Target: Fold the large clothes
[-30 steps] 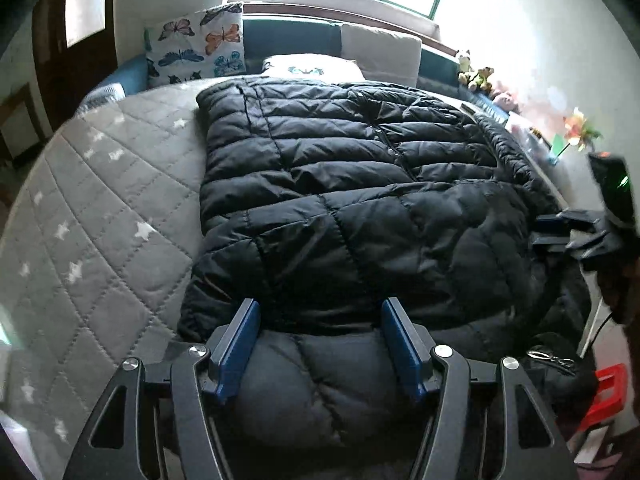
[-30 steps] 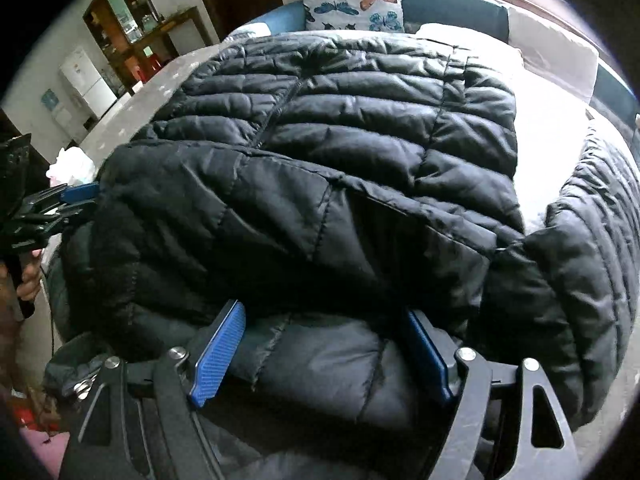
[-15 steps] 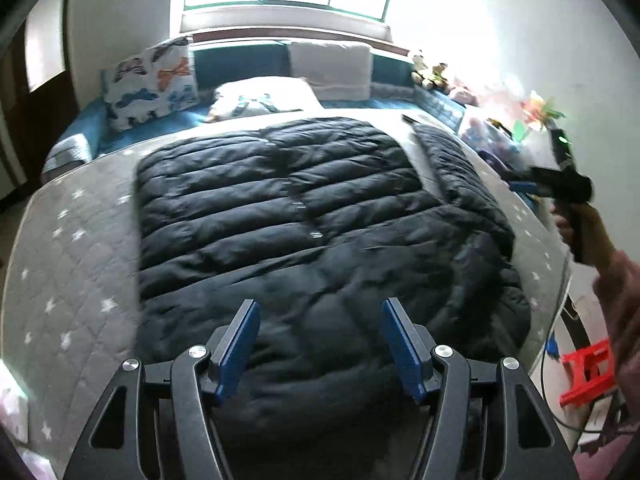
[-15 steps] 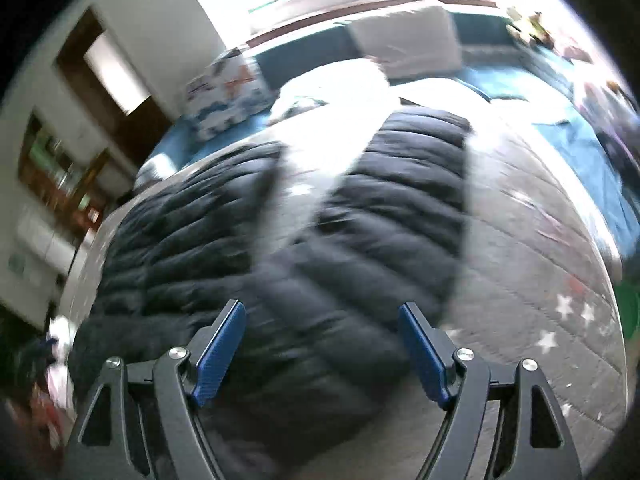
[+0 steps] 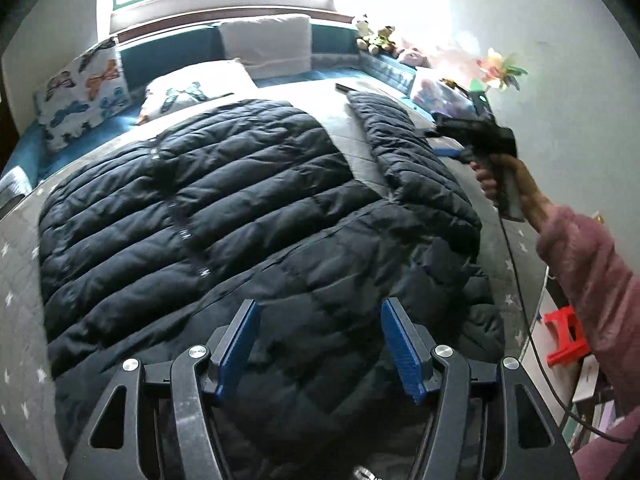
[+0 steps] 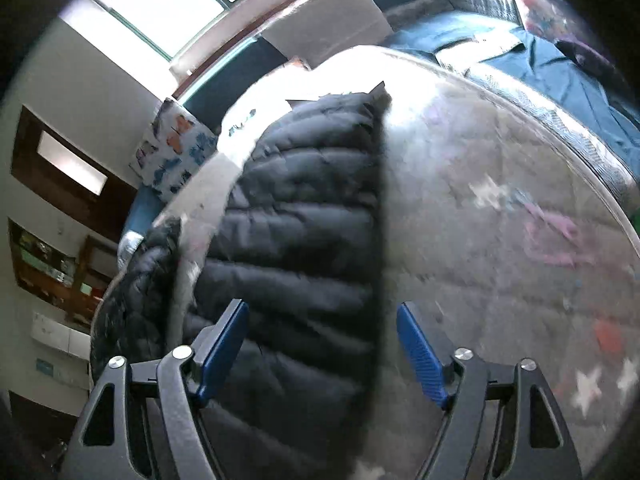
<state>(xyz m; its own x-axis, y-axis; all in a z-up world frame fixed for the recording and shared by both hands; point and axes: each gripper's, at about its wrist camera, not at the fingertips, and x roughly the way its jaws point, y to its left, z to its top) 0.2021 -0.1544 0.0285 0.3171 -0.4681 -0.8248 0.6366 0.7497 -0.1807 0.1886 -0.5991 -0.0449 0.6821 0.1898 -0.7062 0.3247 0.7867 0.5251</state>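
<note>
Jacket (image 5: pixel 224 216), black and quilted, lies spread on the grey star-print bed cover (image 5: pixel 20 320), near part folded over the body. One sleeve (image 5: pixel 408 148) stretches toward the far right, a strip of cover between it and the body. Left gripper (image 5: pixel 318 344) hangs over the near folded part, jaws wide apart, nothing between them. Right gripper (image 6: pixel 322 354) is above the sleeve's right edge, jaws spread too, holding nothing; that view is blurred. Person's right hand (image 5: pixel 504 176) in a pink cuff grips its handle at right. Butterfly pillow (image 5: pixel 84 92) sits far left, red stool (image 5: pixel 566 334) on the floor at right.
</note>
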